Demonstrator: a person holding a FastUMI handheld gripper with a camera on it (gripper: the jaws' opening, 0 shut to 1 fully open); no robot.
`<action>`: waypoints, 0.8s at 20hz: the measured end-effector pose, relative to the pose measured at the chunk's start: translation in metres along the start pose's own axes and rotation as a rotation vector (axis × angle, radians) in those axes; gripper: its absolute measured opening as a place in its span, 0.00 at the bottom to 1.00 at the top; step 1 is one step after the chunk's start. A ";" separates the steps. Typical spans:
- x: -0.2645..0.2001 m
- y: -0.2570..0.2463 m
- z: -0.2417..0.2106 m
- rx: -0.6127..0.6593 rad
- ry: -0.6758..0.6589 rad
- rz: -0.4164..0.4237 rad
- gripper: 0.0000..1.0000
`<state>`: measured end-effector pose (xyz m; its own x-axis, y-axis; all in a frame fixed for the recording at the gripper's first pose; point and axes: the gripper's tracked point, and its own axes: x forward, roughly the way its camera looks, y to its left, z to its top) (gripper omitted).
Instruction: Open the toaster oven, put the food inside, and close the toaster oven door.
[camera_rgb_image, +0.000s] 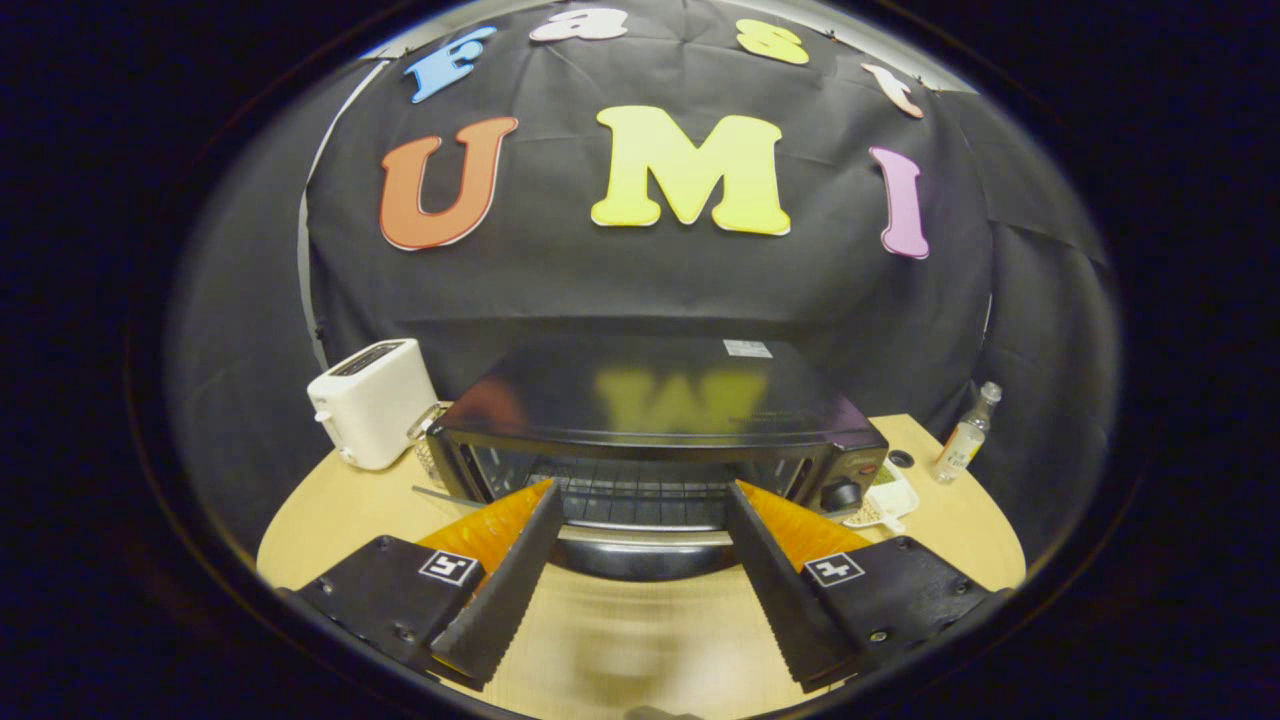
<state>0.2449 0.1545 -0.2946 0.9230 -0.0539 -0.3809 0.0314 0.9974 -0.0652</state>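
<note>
The toaster oven (655, 430) is seen standing in the middle of the worktop (320, 510), just ahead of the claw (640, 495), with its dark glossy top turned up and its wire rack visible through the front. The door handle (645, 537) (a pale bar along the lower front) is seen lying between the two fingers (515, 560), but contact cannot be made out. The claw is held wide apart, released, with nothing gripped. A control knob (842, 492) is set on the oven's right side. Just beside that corner a small white dish (885, 505) with pale food on it is placed. Farther right, a small clear bottle (965, 438) is stood upright, with a dark cap (901, 458) lying between it and the oven. To the oven's left, a white toaster (372, 400) is placed.
</note>
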 end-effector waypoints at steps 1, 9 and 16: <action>-0.005 0.000 -0.007 0.002 0.009 0.001 1.00; -0.037 -0.003 -0.079 -0.010 0.106 0.030 1.00; -0.040 -0.006 -0.131 -0.078 0.160 0.018 1.00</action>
<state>0.1575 0.1443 -0.4000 0.8502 -0.0495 -0.5241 -0.0200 0.9918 -0.1261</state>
